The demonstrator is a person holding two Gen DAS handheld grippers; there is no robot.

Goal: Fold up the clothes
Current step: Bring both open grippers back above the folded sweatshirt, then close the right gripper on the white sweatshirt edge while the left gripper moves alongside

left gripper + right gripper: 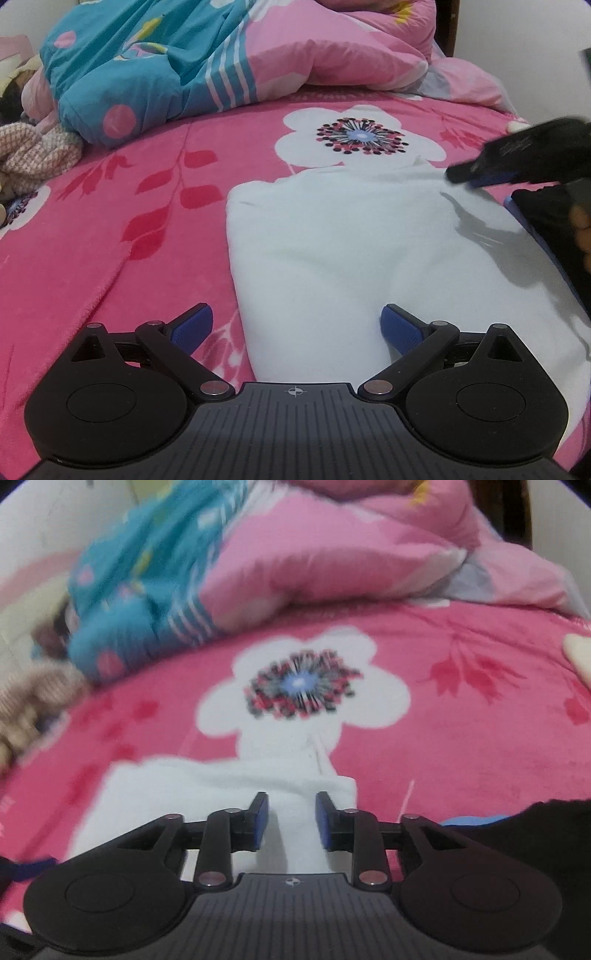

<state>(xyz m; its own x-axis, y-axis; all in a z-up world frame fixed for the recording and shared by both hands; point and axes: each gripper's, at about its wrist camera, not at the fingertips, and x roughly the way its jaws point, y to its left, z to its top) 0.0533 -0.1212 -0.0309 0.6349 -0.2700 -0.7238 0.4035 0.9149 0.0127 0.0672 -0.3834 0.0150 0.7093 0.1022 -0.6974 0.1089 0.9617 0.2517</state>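
Two claws work one white garment (332,240) on the pink bedspread (110,240).
Left gripper (297,326) hangs released, cloth's near edge between its fingers; right gripper (291,819), parted, straddles a corner without pinching. I'd grasp both near corners, then fold forward: bare bedspread ahead, quilt (184,66) beyond.
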